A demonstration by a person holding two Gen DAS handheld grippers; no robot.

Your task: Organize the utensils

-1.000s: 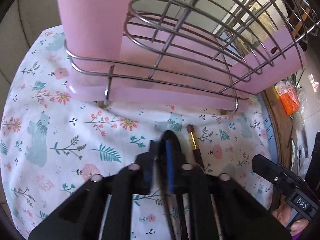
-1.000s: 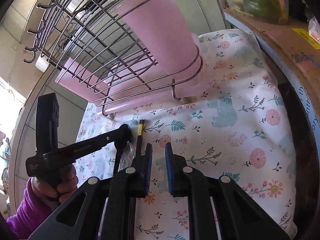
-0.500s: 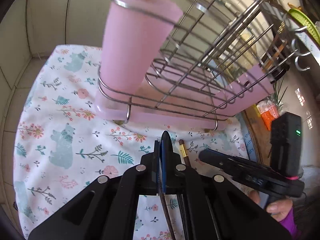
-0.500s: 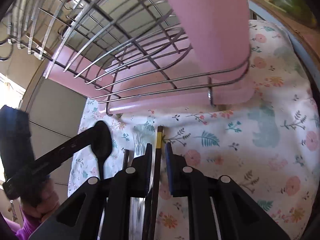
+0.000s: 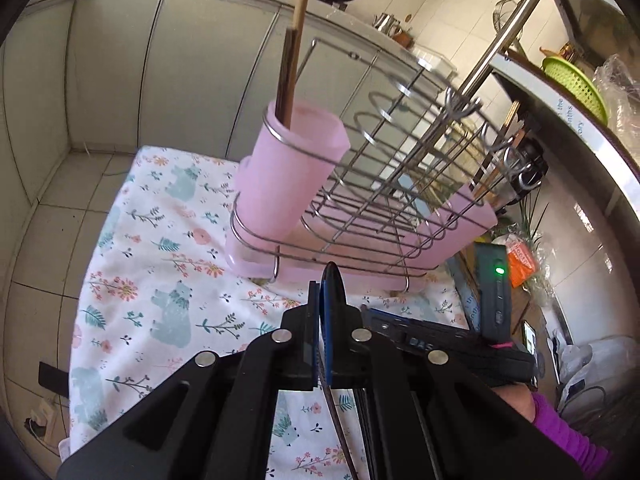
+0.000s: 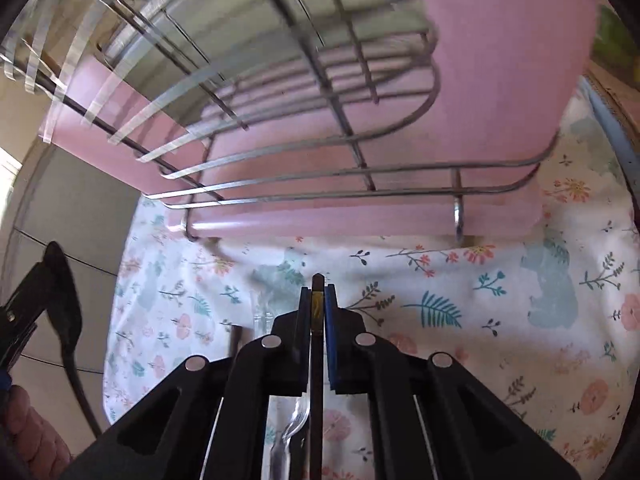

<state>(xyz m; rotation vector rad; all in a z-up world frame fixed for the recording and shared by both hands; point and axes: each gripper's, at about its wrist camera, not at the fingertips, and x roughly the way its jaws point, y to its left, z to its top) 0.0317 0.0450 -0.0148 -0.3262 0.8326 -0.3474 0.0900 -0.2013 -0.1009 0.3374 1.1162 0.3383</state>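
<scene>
Standing beyond both utensils: wire rack, pink cup, floral cloth.

The left gripper points downward at a slant, its jaws clamped on the black spoon. The right gripper tilts more steeply down, and its jaws have just been closing around a dark chopstick that lies between them, pads against it. A hand in a purple sleeve carries each tool.
</scene>
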